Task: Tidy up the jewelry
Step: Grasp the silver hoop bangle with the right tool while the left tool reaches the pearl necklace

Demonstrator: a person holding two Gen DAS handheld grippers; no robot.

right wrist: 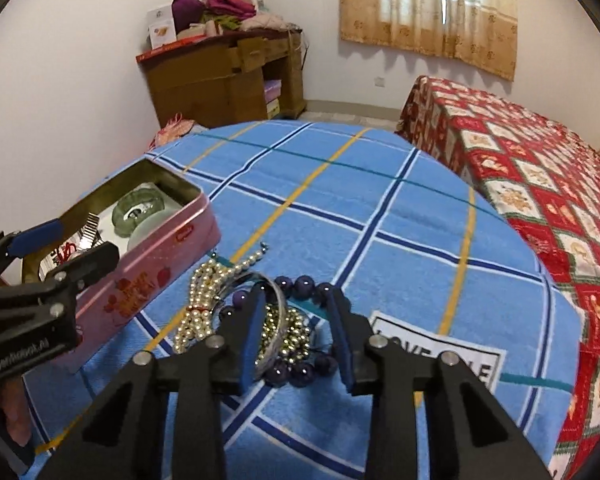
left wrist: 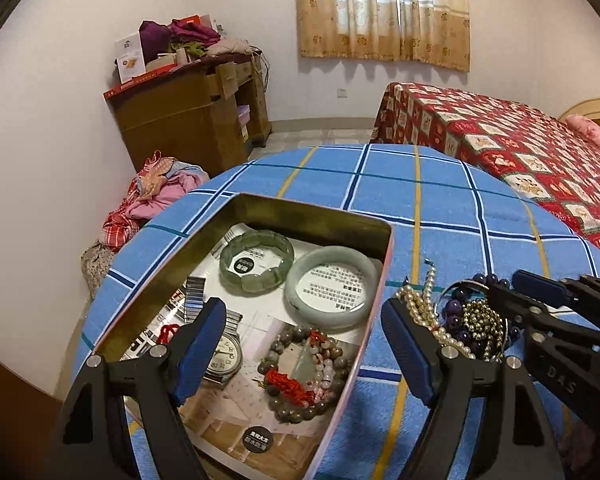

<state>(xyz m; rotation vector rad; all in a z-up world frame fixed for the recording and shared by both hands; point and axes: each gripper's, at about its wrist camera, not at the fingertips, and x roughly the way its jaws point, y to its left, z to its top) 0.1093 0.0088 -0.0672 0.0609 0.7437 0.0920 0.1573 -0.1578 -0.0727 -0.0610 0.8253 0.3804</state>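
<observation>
An open pink tin [left wrist: 374,292] [right wrist: 156,264] lies on the blue checked cloth. It holds a dark green bangle [left wrist: 256,260], a pale jade bangle [left wrist: 332,286], a wristwatch [left wrist: 224,354] and a bead bracelet with red tassel [left wrist: 300,376]. My left gripper [left wrist: 304,344] is open above the tin. To the tin's right lies a pile: pearl necklace [right wrist: 202,296], gold bead strand [right wrist: 290,334], silver bangle [right wrist: 276,320] and purple bead bracelet [right wrist: 300,372]. My right gripper [right wrist: 296,332] is open, its fingers on either side of the pile.
The round table [right wrist: 380,208] carries a white label patch [right wrist: 440,356]. A bed with a red quilt [right wrist: 540,184] stands on the right. A wooden desk [right wrist: 220,84] piled with clothes and boxes is at the back left. Clothes lie on the floor [left wrist: 152,196].
</observation>
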